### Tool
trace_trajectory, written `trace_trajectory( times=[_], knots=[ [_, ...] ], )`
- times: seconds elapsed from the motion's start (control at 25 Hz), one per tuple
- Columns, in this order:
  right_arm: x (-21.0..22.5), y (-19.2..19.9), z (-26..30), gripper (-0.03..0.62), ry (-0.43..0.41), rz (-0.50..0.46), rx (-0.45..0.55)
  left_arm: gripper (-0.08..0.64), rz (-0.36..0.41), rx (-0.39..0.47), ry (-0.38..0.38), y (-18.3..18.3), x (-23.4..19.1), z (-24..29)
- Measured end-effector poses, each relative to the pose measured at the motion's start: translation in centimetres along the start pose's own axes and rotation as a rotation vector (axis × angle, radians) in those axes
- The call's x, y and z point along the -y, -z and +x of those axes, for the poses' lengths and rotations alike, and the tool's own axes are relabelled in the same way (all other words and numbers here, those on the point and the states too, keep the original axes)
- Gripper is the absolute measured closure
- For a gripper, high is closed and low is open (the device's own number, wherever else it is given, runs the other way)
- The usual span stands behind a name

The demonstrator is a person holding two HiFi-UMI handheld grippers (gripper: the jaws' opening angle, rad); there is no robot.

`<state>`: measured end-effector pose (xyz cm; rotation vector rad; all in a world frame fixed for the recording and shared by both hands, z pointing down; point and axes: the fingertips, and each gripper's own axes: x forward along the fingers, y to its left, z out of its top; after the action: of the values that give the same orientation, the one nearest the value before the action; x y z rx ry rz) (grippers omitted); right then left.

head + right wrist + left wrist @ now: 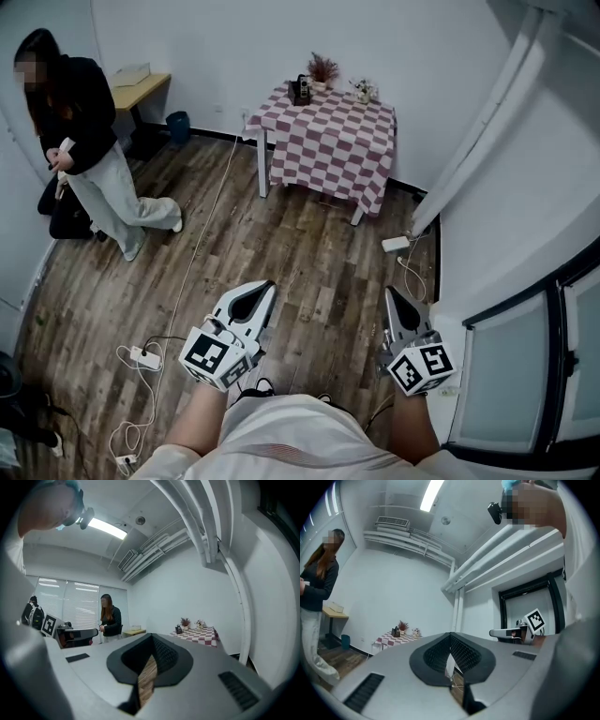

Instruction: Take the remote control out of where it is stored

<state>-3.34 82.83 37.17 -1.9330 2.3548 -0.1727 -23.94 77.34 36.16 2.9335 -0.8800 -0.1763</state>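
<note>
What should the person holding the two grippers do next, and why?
Probably step toward the checkered table: the dark holder on it stands far across the floor, and both the left gripper and right gripper are shut and empty.

I'm in a sparse, office-like test room: wood-plank floor (309,244), bare white walls (187,47), a checkered-cloth surface (328,131) well ahead of my left tool (265,286), and a power strip (142,356) on the floor left of it.

dim cool ceiling-strip light (432,493), heavy fisheye warp @ edges
</note>
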Motion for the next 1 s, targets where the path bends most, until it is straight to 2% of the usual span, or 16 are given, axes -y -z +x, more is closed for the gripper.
trace_trajectory(
  times=[0.32,0.48,0.72,1.0],
  knots=[
    [-4.2,1.7,3.5,0.578,-0.007,-0.01,-0.035,0.552,-0.006,0.004,0.013,0.2,-4.5,-2.5],
    [-5.3,2.6,5.2,0.578,-0.007,-0.013,-0.074,0.552,-0.034,-0.002,0.013,0.9,-6.6,-2.8],
    [-4.3,2.6,8.3,0.578,-0.02,-0.014,-0.086,0.552,-0.041,0.005,-0.004,1.1,-9.0,-1.6],
    [-2.6,2.7,15.2,0.578,-0.093,-0.004,-0.084,0.552,-0.021,0.008,-0.061,0.8,-13.4,1.9]
  ],
)
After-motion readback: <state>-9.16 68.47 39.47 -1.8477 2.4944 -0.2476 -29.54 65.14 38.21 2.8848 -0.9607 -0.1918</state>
